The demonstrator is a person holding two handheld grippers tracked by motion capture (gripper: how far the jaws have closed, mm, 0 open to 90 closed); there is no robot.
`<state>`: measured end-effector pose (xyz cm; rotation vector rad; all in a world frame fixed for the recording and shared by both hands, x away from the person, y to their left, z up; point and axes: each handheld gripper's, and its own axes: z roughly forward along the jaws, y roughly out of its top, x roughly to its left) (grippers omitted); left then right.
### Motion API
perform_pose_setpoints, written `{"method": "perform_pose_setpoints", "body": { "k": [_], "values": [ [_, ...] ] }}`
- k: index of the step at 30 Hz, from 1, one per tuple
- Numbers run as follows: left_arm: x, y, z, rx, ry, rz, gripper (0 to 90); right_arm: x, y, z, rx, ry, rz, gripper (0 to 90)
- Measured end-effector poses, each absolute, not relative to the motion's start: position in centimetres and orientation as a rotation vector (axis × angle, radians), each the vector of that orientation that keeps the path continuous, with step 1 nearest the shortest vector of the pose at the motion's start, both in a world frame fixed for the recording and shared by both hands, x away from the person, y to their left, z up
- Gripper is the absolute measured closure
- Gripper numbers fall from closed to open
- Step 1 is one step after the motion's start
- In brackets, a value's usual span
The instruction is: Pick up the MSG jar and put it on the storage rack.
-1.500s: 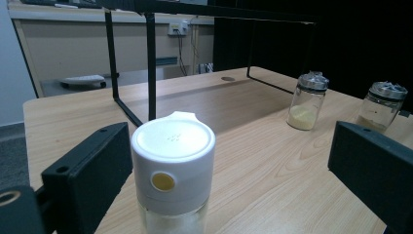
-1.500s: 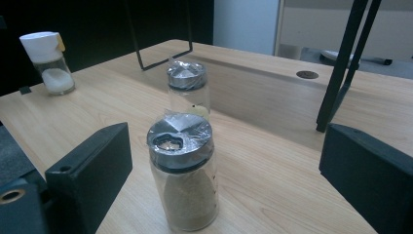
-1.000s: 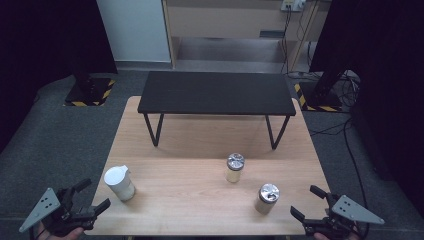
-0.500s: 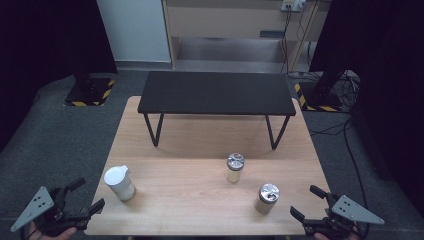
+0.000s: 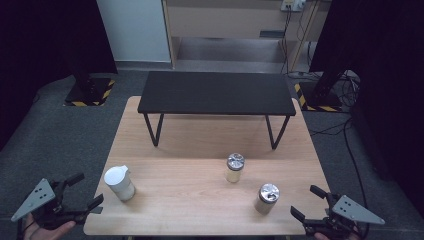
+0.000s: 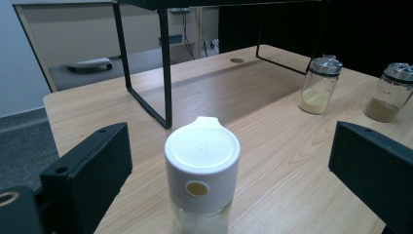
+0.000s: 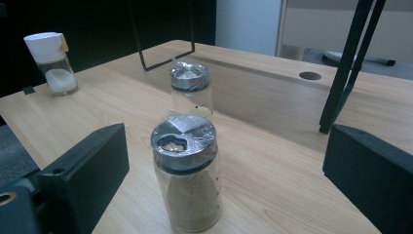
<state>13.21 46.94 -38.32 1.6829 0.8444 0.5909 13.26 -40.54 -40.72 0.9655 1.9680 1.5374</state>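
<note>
Pale wood grain covers the table (image 5: 200,150), with a black metal-legged bench (image 5: 216,93) set across its far half. A white-capped shaker (image 5: 119,183) stands near left, unobstructed between the spread jaws of the left gripper (image 5: 85,193), which has been drawn outward since earlier. Two glass, metal-lidded jars (image 5: 234,167) (image 5: 267,198) stand right, the nearer before the right gripper (image 5: 308,202), also spread

No legible text, label, brand or number anywhere. White-capped jar (image 6: 202,181): plain cap, one small yellow round mark on its front, no lettering. Two metal-lidded jars (image 7: 185,176) (image 7: 191,91): film-covered lids, no print. Yellow-and-black hazard striping on the stand bases (image 5: 89,95) on the floor; stripes only, no wording.
</note>
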Motion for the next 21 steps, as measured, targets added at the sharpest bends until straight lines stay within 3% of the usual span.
{"method": "perform_pose_setpoints", "body": {
  "k": [21],
  "values": [
    [16.9, 47.3, -40.1, 1.736, 0.846, 0.537, 1.4, 13.3, -40.5, -40.7, 0.962, 1.969, 1.539, 3.9]
  ]
}}
